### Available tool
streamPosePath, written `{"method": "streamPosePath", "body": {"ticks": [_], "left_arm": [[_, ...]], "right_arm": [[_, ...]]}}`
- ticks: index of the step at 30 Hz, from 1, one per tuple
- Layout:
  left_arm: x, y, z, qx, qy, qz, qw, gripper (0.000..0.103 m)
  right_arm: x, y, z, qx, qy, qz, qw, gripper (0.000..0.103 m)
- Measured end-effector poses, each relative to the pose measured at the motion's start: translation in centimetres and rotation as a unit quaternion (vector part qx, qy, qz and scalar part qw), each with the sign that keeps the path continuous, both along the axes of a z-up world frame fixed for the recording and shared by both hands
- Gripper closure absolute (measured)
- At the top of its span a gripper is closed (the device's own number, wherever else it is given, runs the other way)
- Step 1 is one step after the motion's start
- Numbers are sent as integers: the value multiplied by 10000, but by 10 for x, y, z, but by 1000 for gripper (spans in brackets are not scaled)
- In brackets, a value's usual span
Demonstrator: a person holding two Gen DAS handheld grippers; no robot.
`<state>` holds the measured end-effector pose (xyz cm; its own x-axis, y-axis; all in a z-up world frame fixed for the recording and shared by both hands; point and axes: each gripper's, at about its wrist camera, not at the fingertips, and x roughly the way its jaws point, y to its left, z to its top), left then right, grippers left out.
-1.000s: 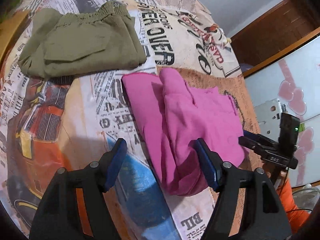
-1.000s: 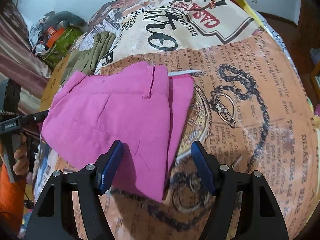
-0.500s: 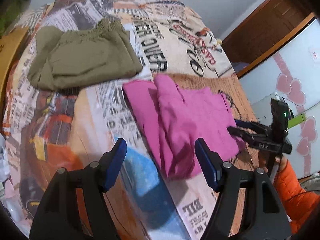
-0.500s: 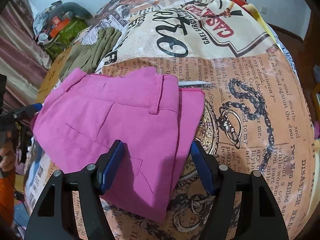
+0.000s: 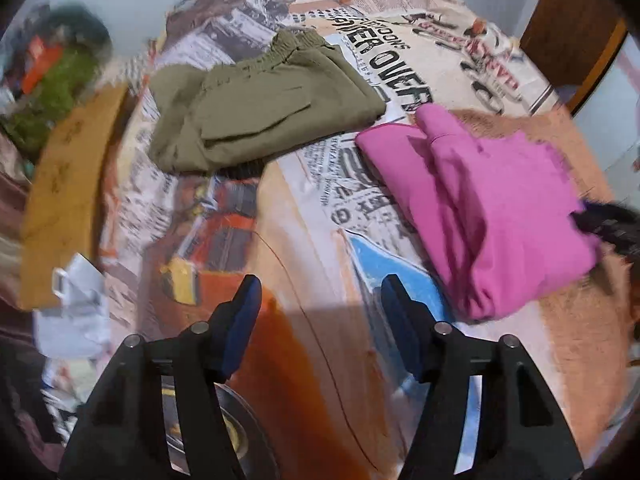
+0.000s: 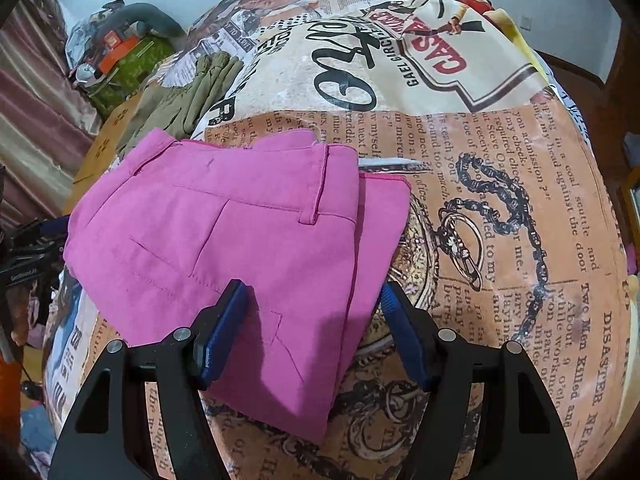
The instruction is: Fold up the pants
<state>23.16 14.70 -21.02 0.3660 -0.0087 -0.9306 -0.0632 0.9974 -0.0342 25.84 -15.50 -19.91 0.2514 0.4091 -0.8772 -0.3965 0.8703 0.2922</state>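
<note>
Folded pink pants (image 6: 240, 240) lie on the printed bedspread (image 6: 500, 200); they also show in the left wrist view (image 5: 480, 200) at the right. My right gripper (image 6: 314, 304) is open, its jaws spread over the near edge of the pink pants without holding them. My left gripper (image 5: 320, 300) is open and empty over bare bedspread, to the left of the pink pants. Folded olive pants (image 5: 260, 112) lie farther back on the bed and show in the right wrist view (image 6: 188, 96) too. The right gripper appears blurred at the pink pants' right edge (image 5: 608, 224).
A pile of clutter (image 6: 116, 56) with green and orange items sits beyond the bed's far left corner. A wooden board (image 5: 68, 200) runs along the bed's left side. White paper or plastic (image 5: 72, 304) lies near it. A wooden door (image 5: 572, 28) stands at the back right.
My left gripper has swung left and back, away from the pink pants. My right gripper has moved forward over the pants' near edge. Both stay open.
</note>
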Motion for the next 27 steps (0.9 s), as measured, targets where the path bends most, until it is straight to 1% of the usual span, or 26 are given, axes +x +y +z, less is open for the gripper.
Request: {"method": "streamPosePath", "body": {"ticks": [1,3,4,6,7,10,12,14,15,17,19,24,25,26,27], "left_arm": [[-1,3,5,-176,-54,13,9998,41],[0,-1,17,-265,-250,-36,9993,40],[1,-5,24,-308,-345,-104,9989,39],[6,-15,34,-459,-484,-238,9975,33],[11,-21,38,-557,-547,-314,9965,32],[28,-38,38,-737,-551,-492,9945,32],[39,-48,31,-673,-510,-536,9950,31],[54,-53,17,-656,-328,-526,9959,31],[58,-53,10,-689,-226,-488,9962,31],[69,-49,-6,-875,33,-394,9954,31],[73,-46,-16,-975,199,-358,9944,29],[75,-49,-25,-1111,262,-477,9923,29],[75,-50,-26,-1160,250,-498,9917,29],[76,-51,-28,-1227,242,-504,9909,31],[76,-50,-29,-1352,241,-486,9893,33]], "right_arm": [[0,0,0,12,5,-6,10000,37],[0,-1,-1,48,26,-25,10000,37],[1,-1,0,52,34,-25,10000,37],[1,-1,-1,49,32,-20,10000,37],[2,-1,-1,51,35,-19,10000,37],[4,-1,1,34,10,-32,10000,38],[5,-3,3,10,-26,-54,10000,38],[8,-4,3,23,-7,-88,10000,38],[10,-5,1,42,37,-106,9999,38],[13,-6,-2,80,107,-114,9998,38],[17,-8,-5,136,175,-125,9997,38],[24,-10,-11,314,348,-184,9987,38],[25,-10,-12,349,380,-209,9985,40],[25,-10,-12,375,375,-212,9984,41],[24,-10,-12,407,364,-223,9983,45]]}}
